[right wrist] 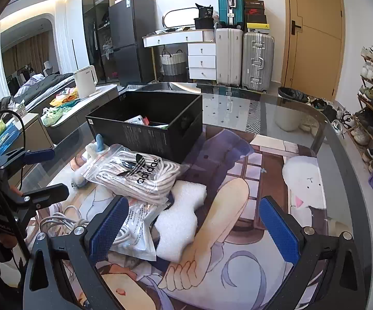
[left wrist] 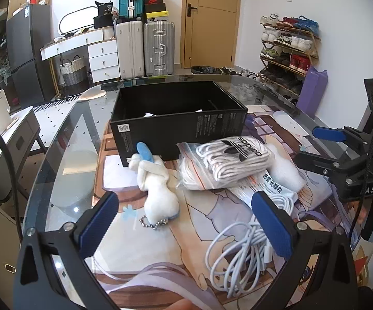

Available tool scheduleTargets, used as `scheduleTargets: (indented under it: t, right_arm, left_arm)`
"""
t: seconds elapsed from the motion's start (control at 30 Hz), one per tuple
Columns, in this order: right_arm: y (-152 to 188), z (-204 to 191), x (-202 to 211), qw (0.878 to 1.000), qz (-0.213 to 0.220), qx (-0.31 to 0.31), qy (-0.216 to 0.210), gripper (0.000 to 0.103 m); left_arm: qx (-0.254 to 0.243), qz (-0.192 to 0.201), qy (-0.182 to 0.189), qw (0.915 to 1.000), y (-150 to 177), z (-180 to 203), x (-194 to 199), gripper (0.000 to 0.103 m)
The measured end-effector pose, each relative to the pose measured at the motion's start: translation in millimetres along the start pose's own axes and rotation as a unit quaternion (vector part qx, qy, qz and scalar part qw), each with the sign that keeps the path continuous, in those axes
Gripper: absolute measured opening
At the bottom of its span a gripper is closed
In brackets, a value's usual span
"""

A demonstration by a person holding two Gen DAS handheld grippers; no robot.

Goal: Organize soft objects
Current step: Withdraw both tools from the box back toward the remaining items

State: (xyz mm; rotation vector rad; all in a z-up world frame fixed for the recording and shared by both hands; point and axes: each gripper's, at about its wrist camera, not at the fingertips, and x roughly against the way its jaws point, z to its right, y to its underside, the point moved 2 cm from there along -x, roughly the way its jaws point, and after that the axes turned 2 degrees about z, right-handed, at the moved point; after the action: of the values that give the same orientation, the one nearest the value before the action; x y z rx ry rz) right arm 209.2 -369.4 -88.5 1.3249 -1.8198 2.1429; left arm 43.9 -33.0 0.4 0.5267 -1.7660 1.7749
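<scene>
Both grippers, left gripper and right gripper, hang spread and empty, while the black box hides its contents (only scraps show).

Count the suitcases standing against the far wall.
3: a white suitcase beside the drawers, a silver suitcase to its right, and a teal suitcase stacked on the white one. Others may be hidden.

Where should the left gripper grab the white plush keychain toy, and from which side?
Grip the white plush toy across its narrow middle, coming down from above. It lies flat and lengthwise between the open left gripper fingers, with its bead chain trailing nearest.
</scene>
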Motion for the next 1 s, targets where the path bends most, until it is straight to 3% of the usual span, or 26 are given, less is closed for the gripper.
scheduleTargets:
  t: [1.0]
  right_arm:
    - [20.8,16.5,-20.2,0.998,-0.05,-0.029,0.01,0.102]
  left_arm:
    - [-0.057,-0.05,0.057,0.9954,21.2,32.9,-6.8,0.103]
